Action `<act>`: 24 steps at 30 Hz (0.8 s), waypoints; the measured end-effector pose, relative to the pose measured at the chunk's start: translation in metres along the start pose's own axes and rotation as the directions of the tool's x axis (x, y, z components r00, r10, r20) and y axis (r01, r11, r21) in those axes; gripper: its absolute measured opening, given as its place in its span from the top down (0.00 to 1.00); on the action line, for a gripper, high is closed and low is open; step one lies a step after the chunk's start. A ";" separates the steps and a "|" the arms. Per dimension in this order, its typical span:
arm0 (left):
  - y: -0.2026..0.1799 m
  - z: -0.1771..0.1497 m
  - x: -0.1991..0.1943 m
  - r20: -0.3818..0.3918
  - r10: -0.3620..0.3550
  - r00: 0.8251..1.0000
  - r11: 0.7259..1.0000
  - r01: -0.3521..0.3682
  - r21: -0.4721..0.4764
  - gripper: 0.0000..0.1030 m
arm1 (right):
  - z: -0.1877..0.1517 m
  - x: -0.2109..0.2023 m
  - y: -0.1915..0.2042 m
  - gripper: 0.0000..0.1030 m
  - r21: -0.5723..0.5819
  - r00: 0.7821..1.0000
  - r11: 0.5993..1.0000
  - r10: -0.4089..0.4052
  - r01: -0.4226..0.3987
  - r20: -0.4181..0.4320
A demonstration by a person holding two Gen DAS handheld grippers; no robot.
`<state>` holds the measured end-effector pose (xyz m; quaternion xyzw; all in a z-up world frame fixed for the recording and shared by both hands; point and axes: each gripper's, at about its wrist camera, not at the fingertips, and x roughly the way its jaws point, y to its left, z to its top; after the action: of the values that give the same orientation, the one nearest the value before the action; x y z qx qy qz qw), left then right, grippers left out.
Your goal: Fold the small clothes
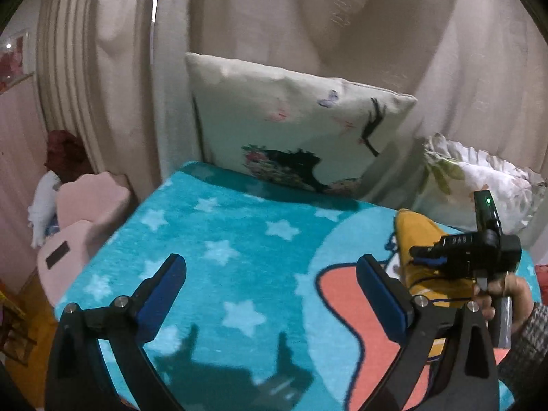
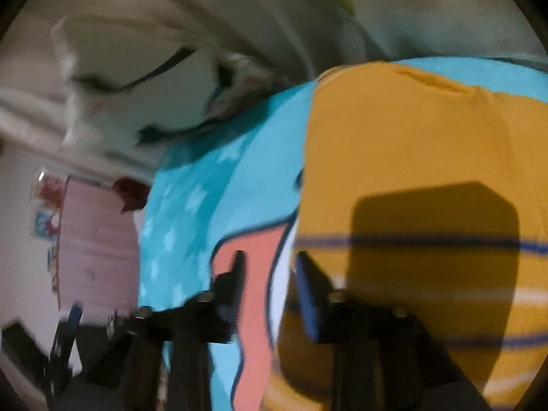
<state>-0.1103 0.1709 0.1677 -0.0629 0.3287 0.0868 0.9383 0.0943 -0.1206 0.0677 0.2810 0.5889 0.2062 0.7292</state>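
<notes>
I am holding the left tongs [image 1: 270, 294] spread wide over bare blanket, gripping nothing, while the mustard striped garment [image 2: 411, 178] is lying off to their right on the turquoise star blanket [image 1: 219, 226] covering the bed. The right tongs [image 2: 269, 267] are sitting at the garment's left edge, parted a little; in the blurred right view they seem to be pinching nothing. The garment's long axis is running away toward the pillows [image 1: 291, 120] and pale curtain [image 1: 342, 17].
</notes>
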 end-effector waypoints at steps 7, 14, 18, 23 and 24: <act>-0.002 0.005 -0.009 0.074 -0.013 0.997 0.998 0.009 0.058 0.00 | -0.024 -0.001 0.017 0.76 -0.019 1.000 1.000 0.003 -0.003 -0.028; -0.009 0.002 0.027 -0.122 -0.175 0.977 0.982 0.182 0.043 0.00 | -0.120 0.002 0.007 0.76 0.002 0.987 0.998 0.058 -0.059 -0.153; -0.018 -0.006 0.040 -0.186 -0.225 0.956 0.971 0.236 0.037 0.00 | -0.161 -0.009 -0.002 0.76 0.047 0.985 0.998 0.048 -0.041 -0.164; -0.032 -0.017 0.049 -0.233 -0.251 0.939 0.961 0.271 0.057 0.00 | -0.168 -0.064 0.004 0.74 0.010 0.998 0.998 -0.055 0.056 -0.033; -0.035 -0.020 0.051 -0.246 -0.250 0.936 0.960 0.273 0.061 0.00 | -0.164 -0.077 0.004 0.73 0.006 0.997 0.997 -0.072 0.072 0.008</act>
<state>-0.0759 0.1393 0.1227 -0.0716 0.4300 -0.0625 0.8978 -0.0822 -0.1391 0.1033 0.2627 0.5963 0.1770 0.7376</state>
